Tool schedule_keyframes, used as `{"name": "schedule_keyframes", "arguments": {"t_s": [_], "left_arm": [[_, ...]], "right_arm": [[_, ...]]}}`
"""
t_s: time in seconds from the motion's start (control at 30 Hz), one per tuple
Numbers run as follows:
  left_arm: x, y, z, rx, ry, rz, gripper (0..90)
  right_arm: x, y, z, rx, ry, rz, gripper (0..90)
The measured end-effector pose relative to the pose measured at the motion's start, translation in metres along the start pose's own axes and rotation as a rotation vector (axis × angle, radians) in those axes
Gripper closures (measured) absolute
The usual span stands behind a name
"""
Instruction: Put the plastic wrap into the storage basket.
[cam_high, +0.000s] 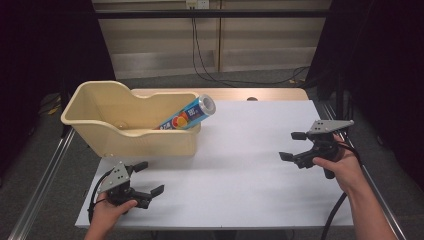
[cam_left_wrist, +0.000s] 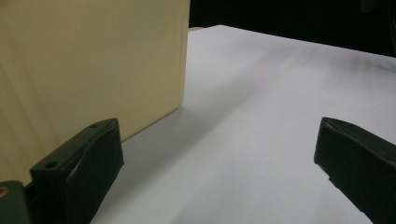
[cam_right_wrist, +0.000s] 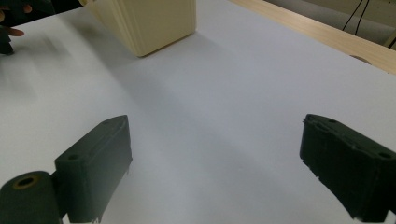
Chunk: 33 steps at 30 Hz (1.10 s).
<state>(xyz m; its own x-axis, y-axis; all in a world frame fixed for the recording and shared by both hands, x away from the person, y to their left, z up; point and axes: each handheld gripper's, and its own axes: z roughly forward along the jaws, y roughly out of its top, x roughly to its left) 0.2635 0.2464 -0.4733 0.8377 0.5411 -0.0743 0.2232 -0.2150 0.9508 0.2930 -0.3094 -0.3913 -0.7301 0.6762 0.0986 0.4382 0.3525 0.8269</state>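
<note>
A cream plastic basket (cam_high: 100, 107) stands at the back left of the white table; its side wall (cam_left_wrist: 93, 60) fills the left of the left gripper view and its corner (cam_right_wrist: 154, 23) shows far off in the right gripper view. A blue printed can (cam_high: 191, 114) leans inside it, its silver top poking over the right rim. My left gripper (cam_high: 148, 177) rests near the front left edge, open, nothing between its jaws (cam_left_wrist: 215, 168). My right gripper (cam_high: 293, 145) hovers at the right side, open and empty (cam_right_wrist: 215, 163), pointing left.
The white tabletop (cam_high: 240, 165) stretches between the two grippers. A wooden strip (cam_high: 260, 94) runs along the far edge. Metal rails flank the table, and cables hang by the back wall (cam_high: 200, 60).
</note>
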Motion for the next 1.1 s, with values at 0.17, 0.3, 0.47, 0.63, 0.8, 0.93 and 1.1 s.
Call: {"name": "schedule_keyframes", "arguments": {"t_s": [0.17, 0.3, 0.47, 0.63, 0.8, 0.93, 1.1], "left_arm": [[0.0, 0.0, 0.0, 0.0, -0.001, 0.0, 1.1], [0.0, 0.0, 0.001, 0.0, -0.001, 0.0, 1.1], [0.0, 0.0, 0.0, -0.002, -0.001, -0.001, 1.1], [0.0, 0.0, 0.0, -0.003, 0.001, -0.003, 1.1], [0.0, 0.0, 0.001, -0.001, -0.002, -0.005, 1.1], [0.0, 0.0, 0.001, -0.002, -0.001, -0.006, 1.1], [0.0, 0.0, 0.001, -0.002, 0.001, -0.003, 1.1]], "right_arm": [[0.001, -0.007, -0.003, -0.012, -0.005, 0.002, 8.5], [0.001, -0.013, -0.007, -0.027, -0.011, 0.005, 8.5], [-0.001, -0.022, -0.01, -0.041, -0.025, 0.007, 8.5], [-0.003, -0.032, -0.014, -0.052, -0.033, 0.019, 8.5], [-0.005, -0.043, -0.017, -0.061, -0.049, 0.036, 8.5], [-0.006, -0.052, -0.018, -0.054, -0.05, 0.049, 8.5], [-0.008, -0.062, -0.018, -0.047, -0.05, 0.06, 8.4]]}}
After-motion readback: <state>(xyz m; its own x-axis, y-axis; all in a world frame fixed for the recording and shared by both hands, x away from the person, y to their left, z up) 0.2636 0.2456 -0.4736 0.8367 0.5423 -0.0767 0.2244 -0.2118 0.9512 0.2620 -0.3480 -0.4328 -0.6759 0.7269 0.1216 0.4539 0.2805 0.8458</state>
